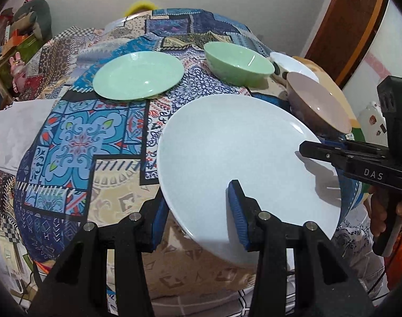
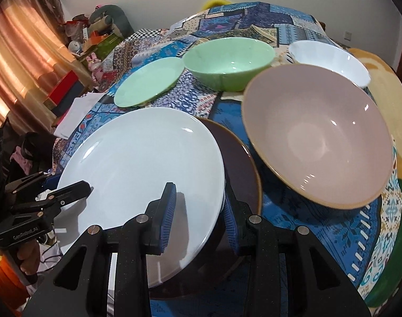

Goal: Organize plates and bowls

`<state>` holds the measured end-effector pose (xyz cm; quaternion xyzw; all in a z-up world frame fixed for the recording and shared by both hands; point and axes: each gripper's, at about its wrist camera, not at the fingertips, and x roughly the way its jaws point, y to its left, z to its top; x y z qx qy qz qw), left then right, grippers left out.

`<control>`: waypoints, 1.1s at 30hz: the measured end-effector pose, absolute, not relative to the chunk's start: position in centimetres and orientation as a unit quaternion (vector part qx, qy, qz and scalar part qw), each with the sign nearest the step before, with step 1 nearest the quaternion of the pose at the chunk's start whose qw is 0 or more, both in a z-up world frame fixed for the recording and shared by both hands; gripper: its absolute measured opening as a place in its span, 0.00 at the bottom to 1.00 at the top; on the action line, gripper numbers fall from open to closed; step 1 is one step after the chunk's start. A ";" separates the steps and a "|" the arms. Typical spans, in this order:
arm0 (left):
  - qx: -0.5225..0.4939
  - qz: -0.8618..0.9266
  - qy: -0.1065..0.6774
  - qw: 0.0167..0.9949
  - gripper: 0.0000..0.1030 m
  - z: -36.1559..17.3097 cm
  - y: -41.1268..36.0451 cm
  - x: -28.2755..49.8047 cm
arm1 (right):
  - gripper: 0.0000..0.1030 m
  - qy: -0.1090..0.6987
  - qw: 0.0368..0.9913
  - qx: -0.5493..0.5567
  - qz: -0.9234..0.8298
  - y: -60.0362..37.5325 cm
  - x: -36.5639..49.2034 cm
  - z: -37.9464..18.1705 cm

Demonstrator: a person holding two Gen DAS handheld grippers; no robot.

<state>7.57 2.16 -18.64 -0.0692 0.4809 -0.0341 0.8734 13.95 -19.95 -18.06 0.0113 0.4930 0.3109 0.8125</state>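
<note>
Clearly the main risk sits with the pale blue plate point(image 2: 137, 163), which both grippers straddle by its rim while it hangs tilted over the dark brown plate point(image 2: 240, 169). The right gripper point(image 2: 198, 216) has one finger above the blue plate's near edge and the other below it, and the left gripper point(image 1: 198, 211) does the same on the opposite edge; neither view shows plainly whether the pads press the rim or stand just off it. Glazed ware is slick, so uneven squeeze or one hand moving ahead of the other would likely twist the plate free and drop it onto the brown plate. The pink bowl point(image 2: 317, 137) stands just beside the blue plate, and a careless swing could knock its rim. Beyond the blue plate lie the green plate point(image 2: 148, 82), the green bowl point(image 2: 227, 63) and the white bowl point(image 2: 330, 60), on the patterned cloth point(image 1: 76, 142). Most of the brown plate is hidden under the blue one, so whether they touch cannot be told, and the lower fingers are covered too.
</note>
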 end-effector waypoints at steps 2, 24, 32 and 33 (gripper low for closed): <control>-0.068 -0.036 0.485 0.871 0.42 -18.9 1.9 7.8 | 0.31 0.495 0.812 0.015 0.309 -20.3 14.0 -18.2; -0.057 -0.052 0.502 0.862 0.43 -20.6 0.8 9.8 | 0.32 0.492 0.820 0.030 0.292 -22.2 13.6 -17.6; -0.052 -0.051 0.469 0.880 0.43 -19.0 1.8 9.1 | 0.33 0.473 0.838 -0.011 0.272 -22.0 13.0 -16.4; -0.054 -0.049 0.464 0.883 0.43 -18.7 2.1 8.9 | 0.33 0.469 0.841 -0.017 0.269 -21.9 13.0 -16.1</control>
